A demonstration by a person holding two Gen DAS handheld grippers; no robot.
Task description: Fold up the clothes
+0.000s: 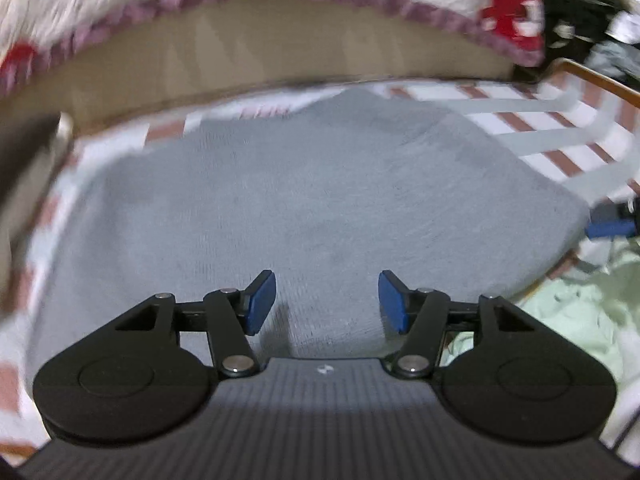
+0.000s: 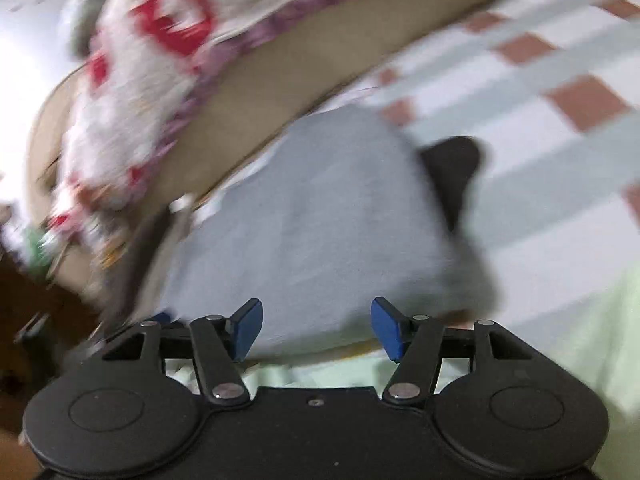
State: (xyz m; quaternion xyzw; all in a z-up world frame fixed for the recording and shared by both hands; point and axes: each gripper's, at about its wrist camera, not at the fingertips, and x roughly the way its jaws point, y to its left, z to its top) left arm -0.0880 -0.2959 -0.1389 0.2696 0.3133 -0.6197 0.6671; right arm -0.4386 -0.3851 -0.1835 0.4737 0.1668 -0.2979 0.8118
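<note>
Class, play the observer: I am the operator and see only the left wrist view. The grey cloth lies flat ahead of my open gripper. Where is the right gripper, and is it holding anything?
Observer: The right gripper is open and empty, at the near edge of the grey cloth.
Operator: What lies beyond that cloth on your side?
Observer: A checked sheet with white, pale grey and reddish squares spreads far to the right.
Operator: Is anything tucked against the cloth?
Observer: A dark, blurred shape sits at its far right corner; what it is cannot be told.
</note>
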